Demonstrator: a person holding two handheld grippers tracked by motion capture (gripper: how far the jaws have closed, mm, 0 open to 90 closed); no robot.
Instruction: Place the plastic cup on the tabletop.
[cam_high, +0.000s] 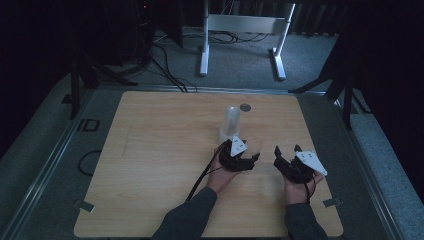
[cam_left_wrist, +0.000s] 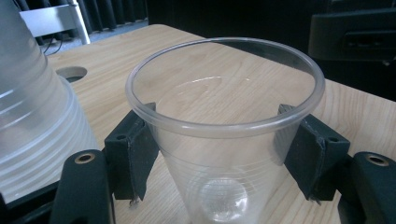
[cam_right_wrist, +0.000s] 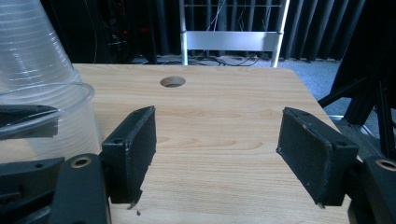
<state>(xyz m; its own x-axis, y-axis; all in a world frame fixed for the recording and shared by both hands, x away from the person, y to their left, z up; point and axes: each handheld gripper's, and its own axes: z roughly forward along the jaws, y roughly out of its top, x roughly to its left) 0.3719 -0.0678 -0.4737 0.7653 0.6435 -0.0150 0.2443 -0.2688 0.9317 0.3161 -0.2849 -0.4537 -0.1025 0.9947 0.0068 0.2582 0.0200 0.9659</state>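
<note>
A single clear cup (cam_left_wrist: 224, 140) stands upright on the table (cam_high: 150, 150) beside the cup stack (cam_high: 231, 120), gripped between the left gripper's (cam_high: 243, 161) jaws. The right gripper (cam_high: 286, 156), jaws wide and empty, waits nearby. Separation appears done; placing the cup remains.

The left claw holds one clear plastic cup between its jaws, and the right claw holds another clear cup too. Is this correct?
Not quite. The left claw does grip the clear plastic cup, but the right claw is open with only the bare wooden table between its jaws, as the right gripper view shows.
</note>
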